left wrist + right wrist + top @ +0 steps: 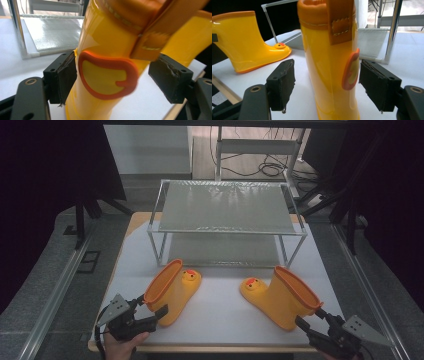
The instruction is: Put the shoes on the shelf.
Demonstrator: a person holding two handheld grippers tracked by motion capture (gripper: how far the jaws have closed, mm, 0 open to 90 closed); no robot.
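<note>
Near the tabletop's (215, 310) front edge: two yellow boots, left boot (172, 292) between the spread jaws of the left hand-held gripper (150, 312), right boot (285, 295) between the spread right hand-held gripper (310, 317), neither pinched. Behind, a wire rack (225, 215).

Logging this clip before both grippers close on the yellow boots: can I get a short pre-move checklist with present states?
1. Left boot shaft between left gripper jaws: ok.
2. Right boot shaft between right gripper jaws: ok.
3. Jaws closed on shafts: not ok, gaps show on both.
4. Both boots upright on the table: ok.
5. Rack shelves free for boots: ok.
</note>
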